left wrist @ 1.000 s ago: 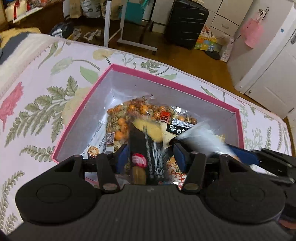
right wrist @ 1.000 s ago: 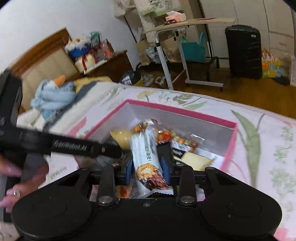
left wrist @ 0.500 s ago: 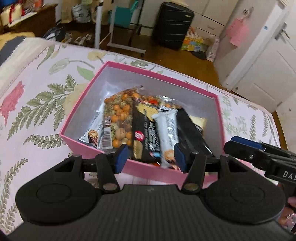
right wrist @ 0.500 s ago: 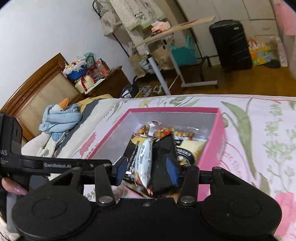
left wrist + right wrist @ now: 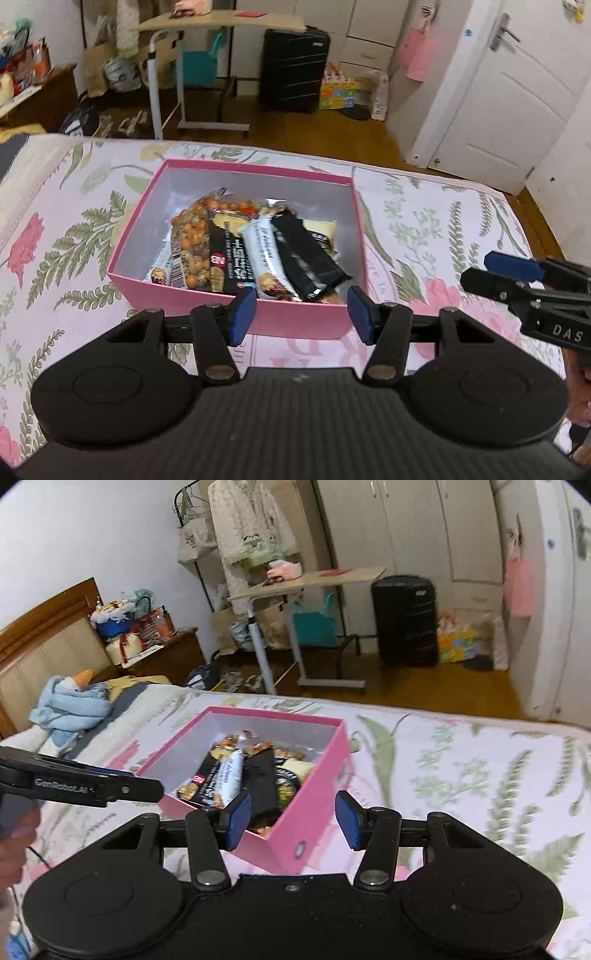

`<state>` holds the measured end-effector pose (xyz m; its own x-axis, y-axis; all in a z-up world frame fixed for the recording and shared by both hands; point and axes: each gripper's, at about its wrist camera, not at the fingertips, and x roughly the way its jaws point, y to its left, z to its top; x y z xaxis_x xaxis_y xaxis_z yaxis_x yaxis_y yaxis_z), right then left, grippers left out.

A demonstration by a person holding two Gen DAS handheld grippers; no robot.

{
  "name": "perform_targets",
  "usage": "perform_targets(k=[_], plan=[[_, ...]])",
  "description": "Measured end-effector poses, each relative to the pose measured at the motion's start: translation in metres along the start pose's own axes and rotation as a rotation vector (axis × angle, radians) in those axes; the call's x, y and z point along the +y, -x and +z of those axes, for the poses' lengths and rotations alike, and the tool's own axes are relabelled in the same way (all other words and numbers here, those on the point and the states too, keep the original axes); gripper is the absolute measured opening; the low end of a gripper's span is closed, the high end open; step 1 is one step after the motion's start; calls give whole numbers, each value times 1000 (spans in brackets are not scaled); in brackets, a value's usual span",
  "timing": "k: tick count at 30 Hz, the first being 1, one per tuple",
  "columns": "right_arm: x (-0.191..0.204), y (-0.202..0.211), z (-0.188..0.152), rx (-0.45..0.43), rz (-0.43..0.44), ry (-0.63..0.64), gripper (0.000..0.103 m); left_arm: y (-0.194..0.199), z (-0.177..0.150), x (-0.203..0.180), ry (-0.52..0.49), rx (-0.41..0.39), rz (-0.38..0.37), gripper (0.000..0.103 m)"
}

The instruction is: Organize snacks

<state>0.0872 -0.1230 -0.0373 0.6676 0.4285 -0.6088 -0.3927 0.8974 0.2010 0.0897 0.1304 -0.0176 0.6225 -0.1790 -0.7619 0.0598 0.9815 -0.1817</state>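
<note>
Both the left gripper and right gripper are hovering wide open and empty at the pink box's six o'clock on the bed, snack packets lying inside; packing appears finished, so any next move calls for locating a stray snack.

Surface: a bed covered by a pale sheet printed with pink flowers and green ferns.
On it, centre: an open pink box, resting flat on the sheet with its corners squared to the bed's far edge.
On it, far left: a crumpled light-blue cloth near the wooden headboard.
</note>
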Motion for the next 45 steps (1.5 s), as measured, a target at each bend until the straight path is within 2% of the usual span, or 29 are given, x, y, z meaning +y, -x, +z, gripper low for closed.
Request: perform_targets(k=[13, 22, 29, 33, 38, 40, 45], plan=[[1, 56, -35, -22, -145, 10, 61, 31, -30, -47, -62, -14, -25, 56], [-14, 64, -66, -15, -241, -80, 65, 20, -52, -61, -97, -62, 28, 64], [-18, 67, -75, -24, -309, -77, 66, 12, -61, -67, -100, -100, 49, 72], [-19, 72, -79, -50, -332, -96, 77, 8, -68, -70, -90, -115, 46, 81], [-22, 76, -80, -62, -348, -114, 80, 2, -74, -70, -67, -138, 53, 91], [-24, 77, -81, -59, -354, -125, 90, 1, -76, -70, -58, -136, 61, 94], [-22, 79, -86, -64, -443, -101, 95, 2, -80, -70, -67, -159, 88, 97]])
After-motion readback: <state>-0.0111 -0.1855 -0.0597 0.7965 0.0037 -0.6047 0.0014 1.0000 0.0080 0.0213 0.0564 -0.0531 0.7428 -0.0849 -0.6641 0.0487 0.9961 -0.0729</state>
